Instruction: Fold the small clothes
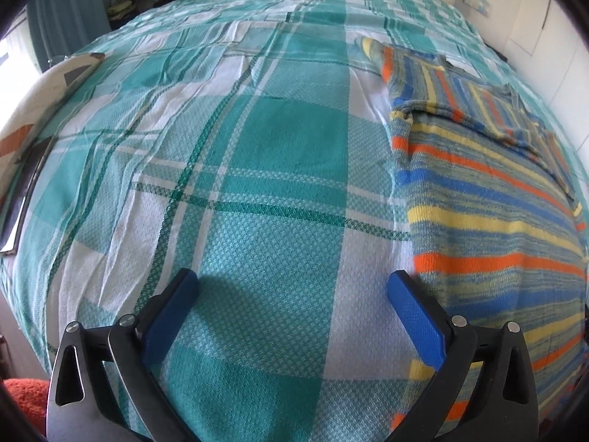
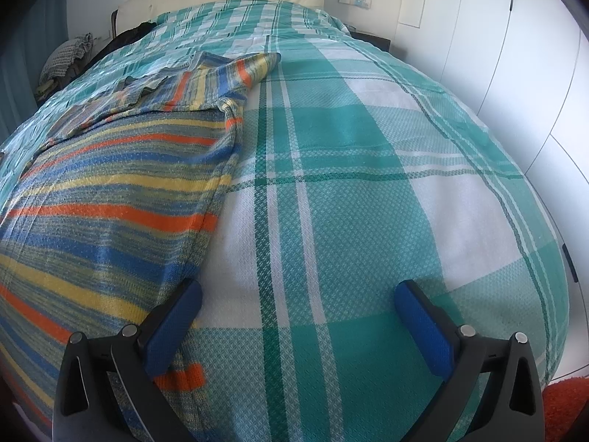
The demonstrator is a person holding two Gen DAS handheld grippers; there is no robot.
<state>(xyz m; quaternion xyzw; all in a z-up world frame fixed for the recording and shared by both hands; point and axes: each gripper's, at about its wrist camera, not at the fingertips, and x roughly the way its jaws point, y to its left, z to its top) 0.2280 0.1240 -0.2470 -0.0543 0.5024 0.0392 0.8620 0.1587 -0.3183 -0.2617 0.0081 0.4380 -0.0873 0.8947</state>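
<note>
Spread left gripper [image 1: 292,287], sweater [image 1: 489,199] edge beside

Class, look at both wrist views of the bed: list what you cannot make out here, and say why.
- Striped sweater: its near hem, cut off by the frame edge in both views.
- Sweater's collar, left wrist view: bunched folds hide it.
- Pile beside the headboard: too small and dim to identify.
- Dark flat object, left wrist view: cut by the edge.
</note>
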